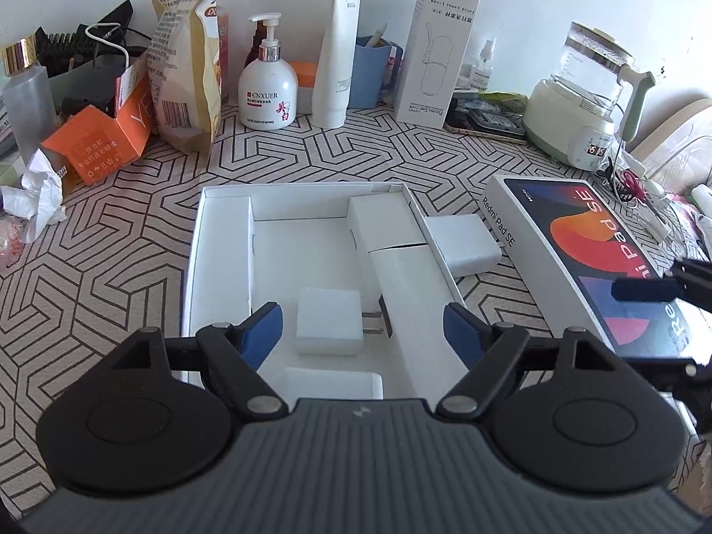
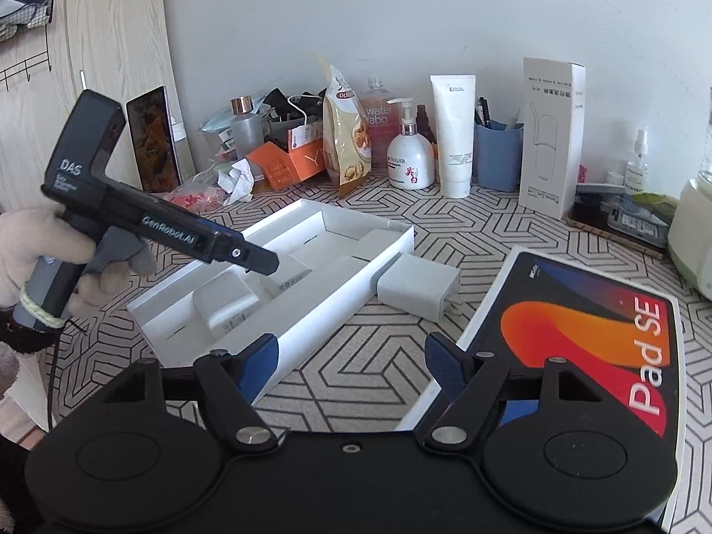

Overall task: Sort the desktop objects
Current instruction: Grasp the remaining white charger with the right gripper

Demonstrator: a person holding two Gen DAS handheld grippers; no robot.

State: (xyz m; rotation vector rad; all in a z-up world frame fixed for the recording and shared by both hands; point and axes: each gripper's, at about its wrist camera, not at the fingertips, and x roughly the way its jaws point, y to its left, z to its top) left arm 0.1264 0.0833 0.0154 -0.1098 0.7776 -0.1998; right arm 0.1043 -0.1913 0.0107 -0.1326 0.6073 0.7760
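Note:
An open white box tray (image 1: 222, 204) lies on the patterned table; it also shows in the right wrist view (image 2: 311, 338). Inside lie a white charger with prongs (image 1: 329, 327) and a second white block (image 1: 331, 382), seen too in the right wrist view (image 2: 227, 302). Another white charger (image 1: 465, 244) lies outside the tray's right wall (image 2: 420, 285). My left gripper (image 1: 362, 333) is open and empty over the tray, around the pronged charger. My right gripper (image 2: 351, 362) is open and empty, between the tray and the Redmi Pad SE box lid (image 2: 592, 338).
The lid (image 1: 565, 244) lies right of the tray. Along the back wall stand an orange carton (image 1: 115, 142), a snack bag (image 1: 187, 58), a pump bottle (image 1: 267, 89), a white tube (image 1: 338, 58), a tall white box (image 1: 436, 53) and a kettle (image 1: 587, 98). Crumpled tissue (image 1: 35, 196) lies left.

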